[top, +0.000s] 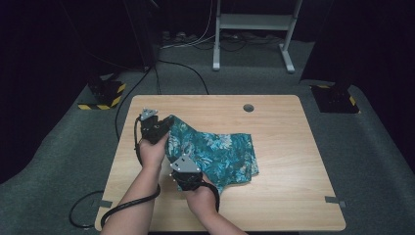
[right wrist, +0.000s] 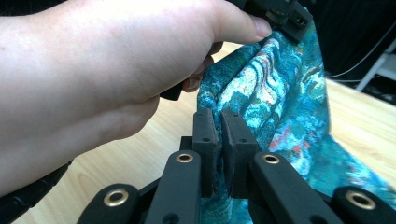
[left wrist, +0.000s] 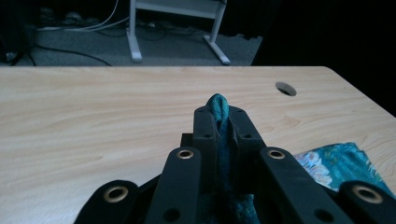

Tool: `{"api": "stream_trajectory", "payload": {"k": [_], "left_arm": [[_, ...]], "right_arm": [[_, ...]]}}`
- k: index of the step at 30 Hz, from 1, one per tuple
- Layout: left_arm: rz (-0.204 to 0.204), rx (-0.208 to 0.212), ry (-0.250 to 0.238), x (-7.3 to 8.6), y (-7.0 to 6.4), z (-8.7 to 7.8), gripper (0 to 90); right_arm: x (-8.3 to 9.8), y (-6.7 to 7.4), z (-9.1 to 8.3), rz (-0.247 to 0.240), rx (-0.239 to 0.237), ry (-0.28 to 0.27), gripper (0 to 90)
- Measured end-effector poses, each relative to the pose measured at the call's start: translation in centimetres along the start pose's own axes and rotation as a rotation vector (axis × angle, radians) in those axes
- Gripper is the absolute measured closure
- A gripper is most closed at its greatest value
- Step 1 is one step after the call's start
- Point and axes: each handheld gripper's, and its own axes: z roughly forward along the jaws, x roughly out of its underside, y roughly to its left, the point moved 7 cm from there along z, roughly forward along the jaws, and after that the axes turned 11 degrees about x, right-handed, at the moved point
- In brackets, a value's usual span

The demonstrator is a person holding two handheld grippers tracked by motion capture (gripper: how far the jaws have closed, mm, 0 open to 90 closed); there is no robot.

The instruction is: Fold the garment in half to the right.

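Note:
A teal cloth with a leaf and flower print (top: 220, 154) lies on the wooden table (top: 284, 147), its left edge lifted off the top. My left gripper (top: 164, 126) is shut on the far left corner of the cloth; a fold of it (left wrist: 218, 106) pokes up between the jaws (left wrist: 219, 122). My right gripper (top: 183, 169) is shut on the near left edge, and the cloth (right wrist: 280, 93) rises beyond its jaws (right wrist: 218, 122). In the right gripper view the other hand (right wrist: 102, 60) looms close at the left, holding the left gripper (right wrist: 285, 18).
A round cable hole (top: 248, 107) sits near the table's far edge. Black cables (top: 122, 205) trail from the grippers over the near left corner. A white desk frame (top: 254, 29) stands on the grey carpet behind. Yellow-black striped stands (top: 105, 95) flank the table.

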Motion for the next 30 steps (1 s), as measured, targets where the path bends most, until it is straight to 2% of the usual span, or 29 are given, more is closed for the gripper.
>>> {"api": "stream_trajectory", "payload": {"k": [4, 10, 16, 24, 30], "left_arm": [[-0.003, 0.02, -0.016, -0.6, -1.3, 0.7, 83.4], [0.013, 0.055, -0.032, -1.2, -3.5, 1.8, 83.3], [0.05, 0.094, -0.037, -2.0, -6.1, 3.0, 83.1], [0.083, 0.133, -0.012, -2.0, -9.2, 5.7, 82.7], [0.082, 0.138, 0.031, -0.9, -10.2, 7.9, 82.7]], "right_arm": [[-0.1, -1.3, -0.7, 0.014, 0.024, -0.017, 84.9], [0.0, -3.6, -2.2, 0.042, 0.055, -0.038, 84.9], [0.2, -5.9, -3.8, 0.08, 0.079, -0.062, 84.9], [1.4, -9.0, -5.3, 0.109, 0.133, -0.054, 84.8], [3.0, -11.1, -5.7, 0.129, 0.165, -0.024, 84.7]]}}
